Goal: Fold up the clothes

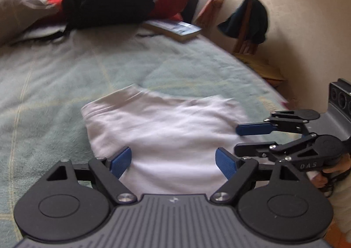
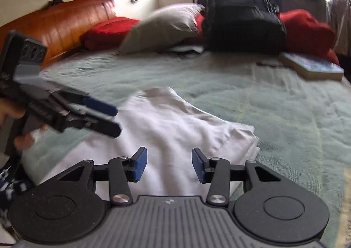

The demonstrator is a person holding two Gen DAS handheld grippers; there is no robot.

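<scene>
Left gripper [image 1: 173, 161] is hovering with jaws spread wide, nothing between the pads, the white garment [image 1: 162, 138] lying below and ahead. Right gripper [image 2: 169, 164] is holding its jaws partly apart, also empty, over the same garment, which is lying folded and flat on the green blanket [image 2: 274, 103] near the bed's front edge. Each gripper is showing in the other's view, close beside the cloth. Further back a book [image 2: 313, 68] is lying on the blanket, well apart from the garment. At the head, a black backpack [image 2: 243, 22] is sitting between red cushions [image 2: 307, 31] and beside a grey pillow [image 2: 162, 29]. Nothing is standing between jaws and garment.
</scene>
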